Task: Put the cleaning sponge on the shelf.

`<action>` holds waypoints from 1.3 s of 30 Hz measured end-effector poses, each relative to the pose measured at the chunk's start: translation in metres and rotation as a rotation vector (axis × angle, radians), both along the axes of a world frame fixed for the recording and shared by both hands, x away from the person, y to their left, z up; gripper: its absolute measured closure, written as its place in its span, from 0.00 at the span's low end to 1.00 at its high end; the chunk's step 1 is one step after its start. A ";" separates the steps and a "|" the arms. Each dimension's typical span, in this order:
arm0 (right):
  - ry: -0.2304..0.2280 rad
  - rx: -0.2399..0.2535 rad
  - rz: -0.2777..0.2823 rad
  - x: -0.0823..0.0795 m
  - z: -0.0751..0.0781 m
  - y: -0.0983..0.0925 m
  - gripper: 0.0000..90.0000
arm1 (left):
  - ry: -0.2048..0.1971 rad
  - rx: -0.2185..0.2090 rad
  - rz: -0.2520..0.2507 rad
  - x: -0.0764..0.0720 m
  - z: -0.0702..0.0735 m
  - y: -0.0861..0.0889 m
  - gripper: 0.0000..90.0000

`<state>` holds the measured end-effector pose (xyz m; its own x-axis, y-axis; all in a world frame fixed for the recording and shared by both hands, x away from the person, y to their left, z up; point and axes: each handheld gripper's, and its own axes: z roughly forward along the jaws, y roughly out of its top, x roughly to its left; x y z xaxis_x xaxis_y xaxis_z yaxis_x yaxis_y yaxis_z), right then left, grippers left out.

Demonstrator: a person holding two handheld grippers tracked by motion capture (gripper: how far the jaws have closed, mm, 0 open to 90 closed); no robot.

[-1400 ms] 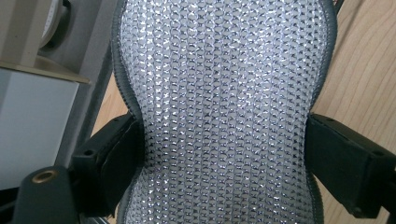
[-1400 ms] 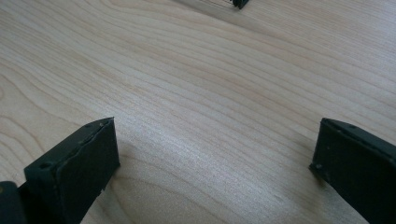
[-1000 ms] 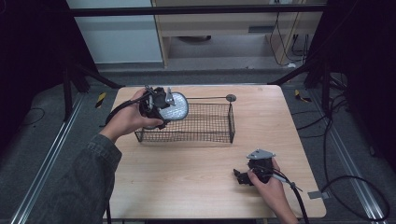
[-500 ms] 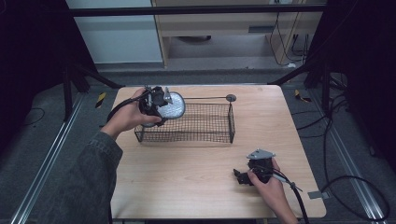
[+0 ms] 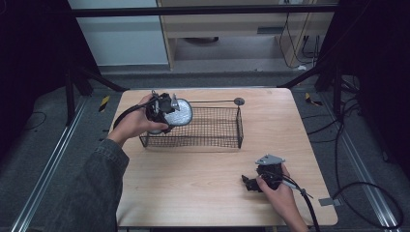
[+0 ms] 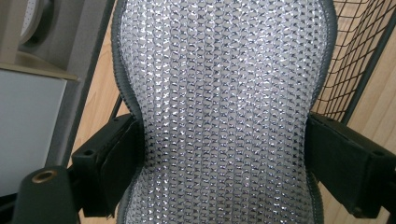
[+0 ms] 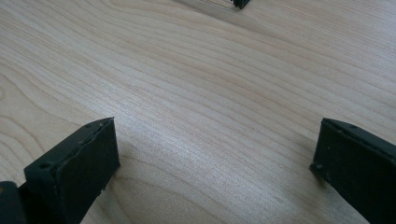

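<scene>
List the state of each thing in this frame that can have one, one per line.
Silvery mesh scrubbing pad with grey edging: held off the table, above the basket's left end.
Black wire mesh basket: upright on the table; contents cannot be told.
Left tool: shut on the pad's narrow waist.
Right tool: open, holding nothing, low over bare wood.

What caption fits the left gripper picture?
Left tongs squeezing a silvery mesh pad beside the wire basket.

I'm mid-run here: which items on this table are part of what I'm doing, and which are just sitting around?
In play:
- silver mesh scrubbing pad, clamped in the left gripper
- black wire basket, just below the pad

Idle:
- right gripper, open, resting on the wooden table
- yellow-black objects on the floor
</scene>
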<state>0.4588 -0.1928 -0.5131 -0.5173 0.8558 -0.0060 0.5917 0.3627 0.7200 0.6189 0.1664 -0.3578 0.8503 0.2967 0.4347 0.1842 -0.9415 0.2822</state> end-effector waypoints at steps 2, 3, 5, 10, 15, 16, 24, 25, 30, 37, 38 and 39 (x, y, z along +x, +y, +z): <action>0.000 -0.001 0.001 0.000 0.000 0.000 0.00 | -0.004 -0.002 -0.007 0.000 -0.001 -0.001 0.14; 0.000 -0.002 0.001 0.000 0.000 0.000 0.00 | -0.002 0.000 -0.007 0.000 -0.002 -0.002 0.14; 0.000 -0.002 0.001 0.000 0.000 0.000 0.00 | -0.004 0.005 -0.005 0.001 -0.002 -0.003 0.14; 0.000 -0.001 0.001 0.000 0.000 0.000 0.00 | 0.000 0.017 -0.012 0.000 -0.003 -0.005 0.14; 0.000 -0.001 0.000 0.000 0.000 0.000 0.00 | 0.015 0.035 -0.005 0.004 -0.008 -0.005 0.14; 0.000 -0.002 0.001 0.000 0.000 0.000 0.00 | 0.020 0.038 -0.004 0.005 -0.009 -0.004 0.14; 0.001 0.000 0.001 0.000 0.000 0.000 0.00 | 0.018 0.055 -0.018 0.007 -0.014 -0.007 0.14; 0.001 0.000 0.001 0.000 0.000 0.000 0.00 | 0.021 0.060 -0.021 0.007 -0.015 -0.008 0.14; 0.000 0.000 0.001 0.000 0.000 0.000 0.00 | 0.037 0.054 -0.008 0.010 -0.018 -0.005 0.14; 0.001 0.000 0.000 0.000 0.000 0.000 0.00 | 0.035 0.051 -0.007 0.012 -0.020 -0.004 0.13; 0.001 0.000 0.001 0.000 0.000 0.000 0.00 | 0.036 0.053 -0.008 0.013 -0.020 -0.004 0.13; 0.001 0.000 0.001 0.000 0.000 0.000 0.00 | 0.038 0.056 -0.011 0.013 -0.020 -0.005 0.13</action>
<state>0.4588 -0.1928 -0.5130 -0.5177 0.8555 -0.0055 0.5920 0.3629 0.7196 0.6322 0.1618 -0.3783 0.8695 0.2633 0.4179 0.1830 -0.9576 0.2226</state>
